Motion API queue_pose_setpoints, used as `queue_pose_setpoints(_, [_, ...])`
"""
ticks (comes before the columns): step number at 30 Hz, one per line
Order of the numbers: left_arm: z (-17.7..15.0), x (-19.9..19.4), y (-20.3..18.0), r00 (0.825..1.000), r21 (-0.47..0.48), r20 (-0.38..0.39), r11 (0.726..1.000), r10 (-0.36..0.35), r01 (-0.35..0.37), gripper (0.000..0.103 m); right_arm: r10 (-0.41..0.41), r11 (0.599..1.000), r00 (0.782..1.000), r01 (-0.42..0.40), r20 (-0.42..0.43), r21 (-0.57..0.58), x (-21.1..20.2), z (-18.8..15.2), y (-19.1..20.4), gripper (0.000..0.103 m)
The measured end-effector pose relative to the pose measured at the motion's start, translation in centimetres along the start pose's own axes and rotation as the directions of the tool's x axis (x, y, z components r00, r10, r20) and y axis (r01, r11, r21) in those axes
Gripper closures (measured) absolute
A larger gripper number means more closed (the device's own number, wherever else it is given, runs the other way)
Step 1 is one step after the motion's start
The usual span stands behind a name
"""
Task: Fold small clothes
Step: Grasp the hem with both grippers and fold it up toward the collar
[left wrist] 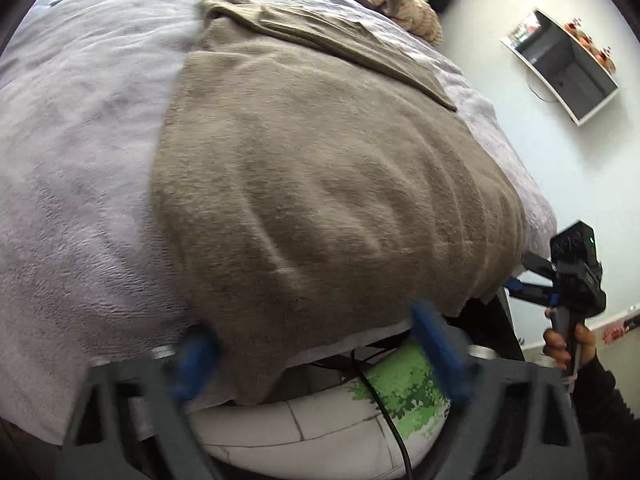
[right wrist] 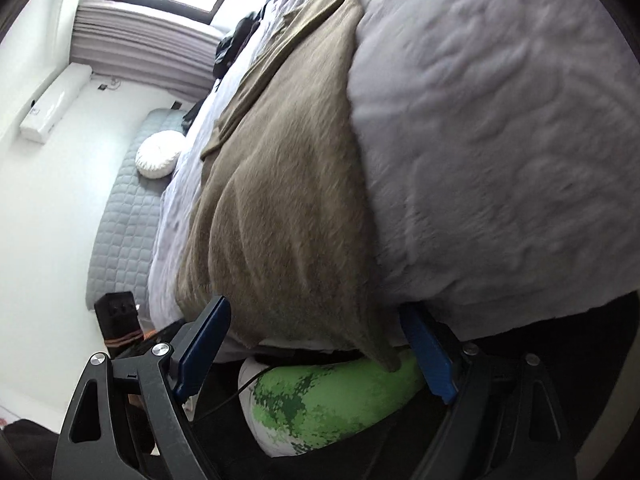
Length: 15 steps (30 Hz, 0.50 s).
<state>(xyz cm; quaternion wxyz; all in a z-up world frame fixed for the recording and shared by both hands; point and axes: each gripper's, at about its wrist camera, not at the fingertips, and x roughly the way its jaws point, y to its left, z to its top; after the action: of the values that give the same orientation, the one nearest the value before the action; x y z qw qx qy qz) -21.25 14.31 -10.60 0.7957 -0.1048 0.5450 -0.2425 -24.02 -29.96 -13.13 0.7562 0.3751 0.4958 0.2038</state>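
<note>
The brown garment (left wrist: 320, 184) lies spread flat on the bed's grey blanket (left wrist: 80, 184), its near hem hanging over the bed edge, likely so the corners can be reached. The left claw (left wrist: 316, 352) and the right claw (right wrist: 316, 352) both stand spread, empty, each straddling the hem as if to pinch it.

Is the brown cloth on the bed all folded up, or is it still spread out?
Mostly spread out. The brown cloth lies flat across the grey blanket, its near edge hanging over the side. Only the far end looks doubled over.
</note>
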Motion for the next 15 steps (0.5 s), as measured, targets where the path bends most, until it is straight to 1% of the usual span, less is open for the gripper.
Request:
queue_pose_setpoints(1, [0.0,-0.1,0.4,1.0,-0.011,0.0,1.0,0.019,-0.019,0.047,0.01,1.0,1.0,-0.01,-0.002,0.001,0.1,-0.1,0.1,0.021])
queue_pose_setpoints(2, [-0.1,-0.1,0.7,1.0,-0.018,-0.001,0.999,0.03,-0.03,0.067,0.01,1.0,1.0,-0.01,-0.005,0.005,0.2,-0.2,0.1,0.041])
queue_pose_setpoints(3, [0.0,-0.2,1.1,0.999,-0.028,-0.003,0.999,0.035,-0.035,0.077,0.003,1.0,1.0,-0.003,-0.014,0.016,0.2,-0.4,0.1,0.067])
queue_pose_setpoints(4, [-0.1,-0.4,1.5,1.0,-0.042,0.0,0.999,0.016,-0.016,0.08,-0.005,1.0,1.0,0.006,-0.023,0.026,0.3,-0.4,0.0,0.082])
queue_pose_setpoints(5, [-0.2,-0.6,1.9,1.0,-0.053,0.003,0.999,-0.004,0.004,0.087,-0.008,1.0,1.0,0.008,-0.024,0.029,0.3,-0.6,0.0,0.096])
queue_pose_setpoints(6, [-0.3,-0.9,2.1,1.0,-0.06,0.004,0.998,-0.024,0.024,0.087,-0.003,1.0,1.0,0.004,-0.02,0.028,0.2,-0.6,0.1,0.096])
queue_pose_setpoints(7, [-0.4,-1.3,2.2,0.999,-0.067,0.01,0.997,-0.044,0.044,0.089,0.026,0.999,1.0,-0.025,-0.012,0.023,-0.1,-0.7,0.3,0.096])
queue_pose_setpoints(9, [-0.4,-2.0,2.6,0.996,-0.088,0.022,0.993,-0.081,0.083,0.091,0.109,0.994,0.994,-0.109,0.011,0.015,-0.8,-0.8,0.9,0.096])
queue_pose_setpoints(10, [-0.3,-2.5,2.9,0.993,-0.114,0.035,0.987,-0.113,0.116,0.091,0.146,0.989,0.989,-0.146,0.023,0.008,-1.2,-0.6,1.3,0.096])
queue_pose_setpoints(11, [-0.2,-2.9,3.2,0.99,-0.128,0.045,0.982,-0.135,0.139,0.092,0.183,0.983,0.982,-0.183,0.035,0.002,-1.6,-0.5,1.6,0.096])
queue_pose_setpoints(12, [-0.1,-3.5,3.6,0.983,-0.145,0.065,0.973,-0.169,0.177,0.092,0.233,0.972,0.971,-0.234,0.054,-0.004,-2.2,-0.2,2.2,0.096])
queue_pose_setpoints(13, [0.2,-4.3,3.7,0.976,-0.155,0.093,0.966,-0.197,0.21,0.092,0.261,0.965,0.963,-0.261,0.067,-0.009,-2.6,0.0,2.6,0.096])
queue_pose_setpoints(14, [0.8,-4.7,3.3,0.97,-0.153,0.117,0.961,-0.212,0.228,0.092,0.289,0.957,0.954,-0.289,0.082,-0.014,-3.0,0.4,3.0,0.096])
queue_pose_setpoints(15, [1.3,-5.4,3.1,0.964,-0.147,0.145,0.958,-0.224,0.245,0.092,0.327,0.945,0.939,-0.327,0.104,-0.019,-3.6,1.0,3.5,0.096])
